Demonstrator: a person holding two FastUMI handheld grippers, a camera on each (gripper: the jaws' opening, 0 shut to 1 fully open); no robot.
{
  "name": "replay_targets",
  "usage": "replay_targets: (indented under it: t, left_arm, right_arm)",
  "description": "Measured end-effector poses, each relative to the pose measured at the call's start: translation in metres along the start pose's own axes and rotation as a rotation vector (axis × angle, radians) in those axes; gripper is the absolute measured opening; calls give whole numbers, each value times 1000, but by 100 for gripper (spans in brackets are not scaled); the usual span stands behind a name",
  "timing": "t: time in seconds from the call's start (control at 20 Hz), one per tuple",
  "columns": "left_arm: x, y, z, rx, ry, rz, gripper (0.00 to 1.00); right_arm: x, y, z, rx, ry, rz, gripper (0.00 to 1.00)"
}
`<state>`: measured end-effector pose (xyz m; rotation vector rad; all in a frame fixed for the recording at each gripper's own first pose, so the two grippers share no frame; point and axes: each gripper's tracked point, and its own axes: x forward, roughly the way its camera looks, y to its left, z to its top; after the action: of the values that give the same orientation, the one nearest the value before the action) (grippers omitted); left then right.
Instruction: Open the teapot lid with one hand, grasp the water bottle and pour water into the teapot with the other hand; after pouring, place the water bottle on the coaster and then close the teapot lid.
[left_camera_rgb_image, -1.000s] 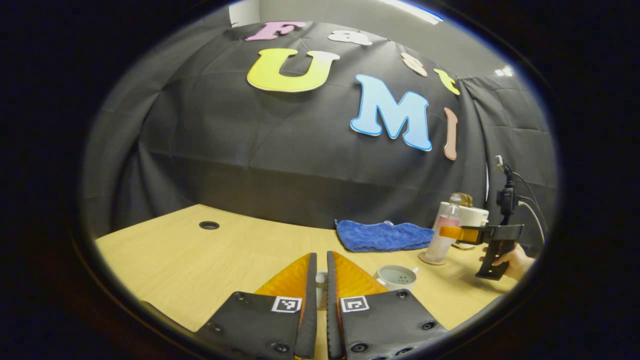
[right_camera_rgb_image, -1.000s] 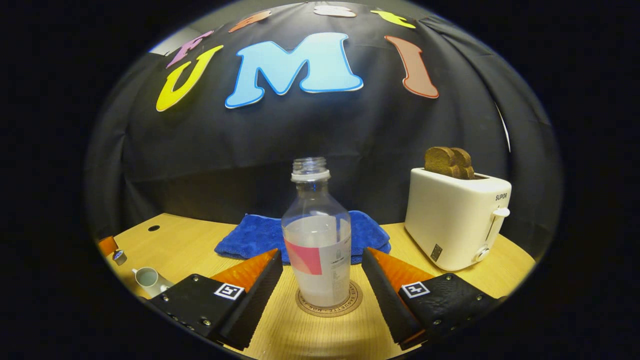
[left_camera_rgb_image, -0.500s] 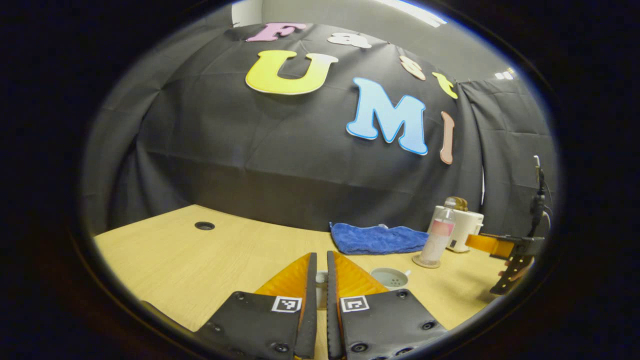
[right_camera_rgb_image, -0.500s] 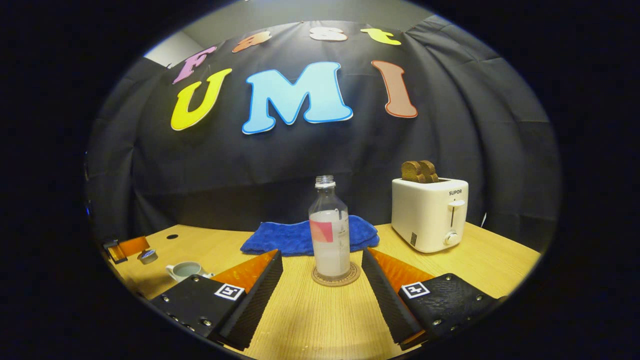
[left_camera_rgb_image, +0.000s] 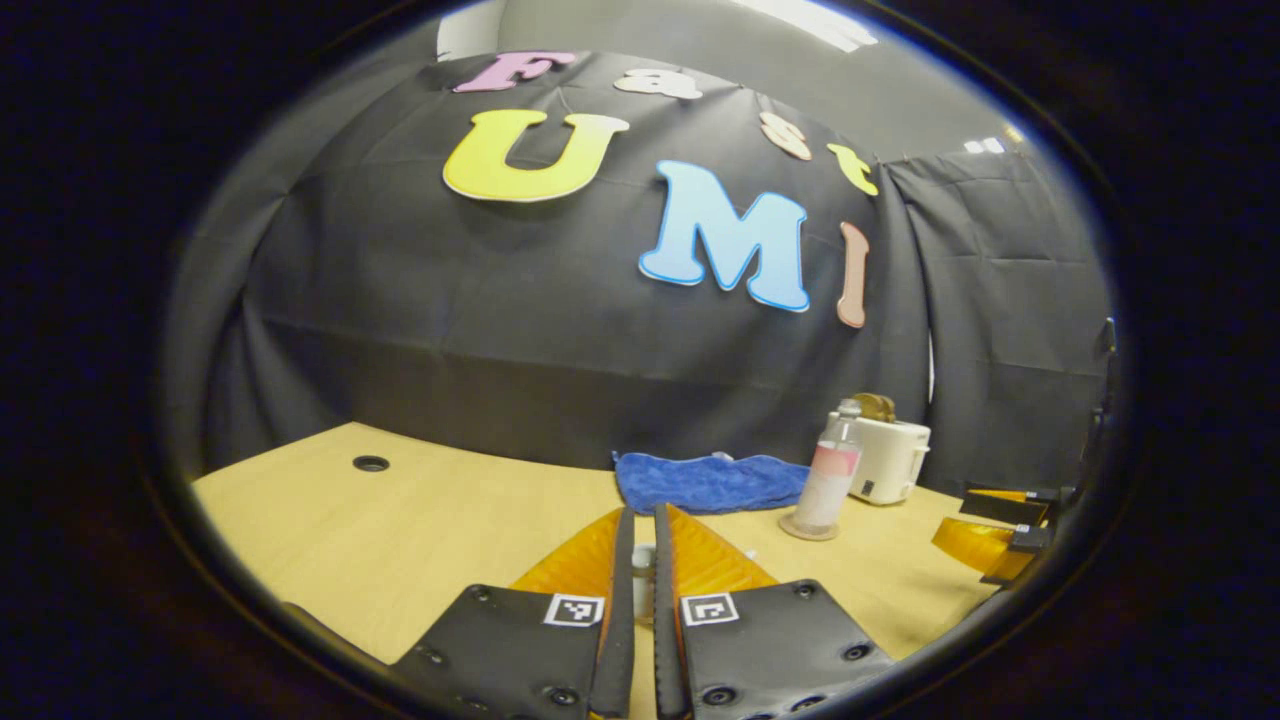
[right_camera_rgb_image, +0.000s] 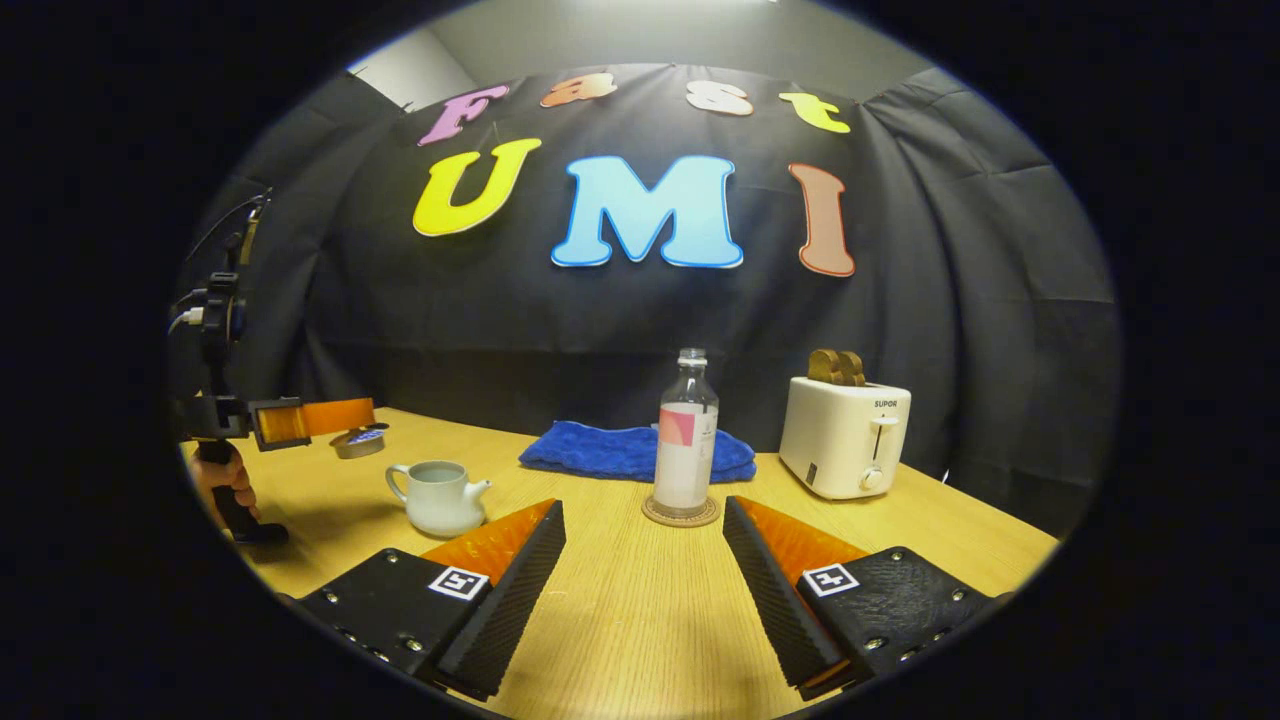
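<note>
Light wood table with a round cable hole in the far left corner. Ahead of the right gripper's spread jaws a coaster lies on it (bottle parked on top). A blue towel lies just behind that, a white toaster off to the right, and a white teapot left of the jaws.
</note>
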<state>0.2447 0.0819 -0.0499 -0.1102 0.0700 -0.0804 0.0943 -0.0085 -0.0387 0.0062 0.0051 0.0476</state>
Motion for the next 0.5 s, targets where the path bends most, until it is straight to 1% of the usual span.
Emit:
replay_targets:
  t: [0.1,0.2,0.25,0.35,0.5]
  left_arm:
    - [7,-18,-3,53,9,-12,14]
    - [21,-28,-8,93,19,-13,15]
    - [28,-31,-16,108,33,-15,15]
    - [39,-32,-27,132,53,1,14]
    - [50,-36,-26,157,44,5,14]
  right_arm:
    - [-5,1,5,13,-23,9,98]
    - [-7,-5,11,8,-45,2,98]
    - [-6,-9,12,11,-46,-9,98]
    - [-7,-8,12,43,-46,1,98]
    - [-9,-14,15,50,-52,-13,98]
